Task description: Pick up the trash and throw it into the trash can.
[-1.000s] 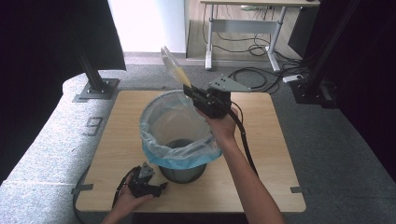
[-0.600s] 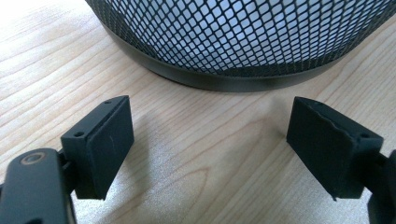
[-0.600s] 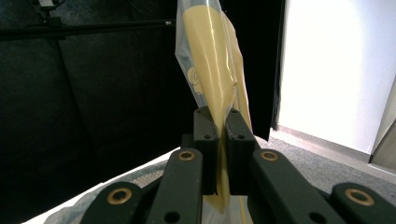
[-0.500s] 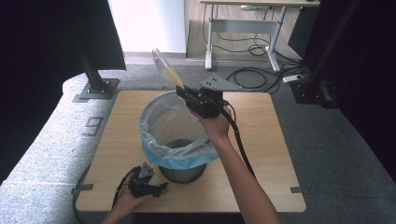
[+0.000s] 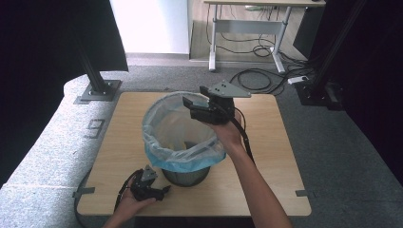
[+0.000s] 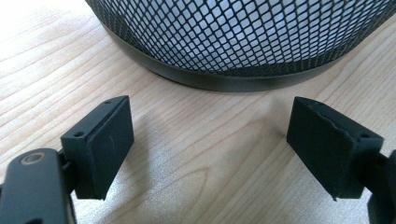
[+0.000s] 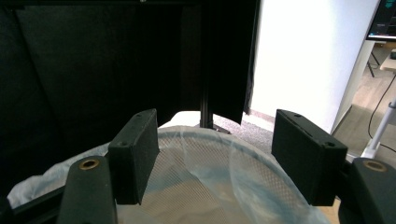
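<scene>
A wooden table [image 5: 266, 142] carries a mesh bin [image 5: 183, 137] lined with a pale blue bag [image 5: 164, 121] at its middle. The right gripper [image 5: 190, 105] hovers over the bin's far rim, jaws wide and empty. The left gripper [image 5: 159, 189] rests on the table just beside the bin's base, jaws wide, nearer the mesh. The yellowish contents inside are hard to make out.

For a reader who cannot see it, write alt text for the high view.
A mesh bin lined with a blue bag stands on a wooden table. The right gripper is held open over the bin's far rim, while the left gripper rests open on the table beside its base.
</scene>
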`<state>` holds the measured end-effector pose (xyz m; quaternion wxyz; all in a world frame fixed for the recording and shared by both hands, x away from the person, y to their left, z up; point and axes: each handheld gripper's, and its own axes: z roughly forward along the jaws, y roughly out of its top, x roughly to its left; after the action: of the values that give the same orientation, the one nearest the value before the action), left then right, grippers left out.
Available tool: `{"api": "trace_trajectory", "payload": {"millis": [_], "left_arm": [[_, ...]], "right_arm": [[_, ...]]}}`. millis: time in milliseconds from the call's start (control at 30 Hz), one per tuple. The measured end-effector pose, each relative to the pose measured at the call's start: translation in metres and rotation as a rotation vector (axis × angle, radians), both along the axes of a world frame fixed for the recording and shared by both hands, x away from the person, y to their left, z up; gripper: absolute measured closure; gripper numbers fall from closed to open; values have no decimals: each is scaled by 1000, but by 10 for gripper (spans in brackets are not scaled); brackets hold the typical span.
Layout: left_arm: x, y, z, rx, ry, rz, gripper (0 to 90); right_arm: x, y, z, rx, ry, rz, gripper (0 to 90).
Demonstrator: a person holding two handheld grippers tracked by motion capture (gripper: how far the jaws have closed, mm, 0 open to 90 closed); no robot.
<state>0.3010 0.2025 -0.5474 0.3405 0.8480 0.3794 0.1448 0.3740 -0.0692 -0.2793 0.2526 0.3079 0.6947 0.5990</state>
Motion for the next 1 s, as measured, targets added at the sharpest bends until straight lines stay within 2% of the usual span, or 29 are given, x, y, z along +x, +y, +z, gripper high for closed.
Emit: {"api": "trace_trajectory", "payload": {"millis": [367, 700, 1000], "left_arm": [[0, 0, 0, 1, 1, -1, 147], [0, 0, 0, 2, 2, -2, 147], [0, 0, 0, -3, 1, 2, 147]], "right_arm": [[-12, -39, -16, -39, 14, -38, 327], [-22, -77, -31, -25, 12, -75, 328], [-33, -107, -49, -32, 11, -116, 328]]}}
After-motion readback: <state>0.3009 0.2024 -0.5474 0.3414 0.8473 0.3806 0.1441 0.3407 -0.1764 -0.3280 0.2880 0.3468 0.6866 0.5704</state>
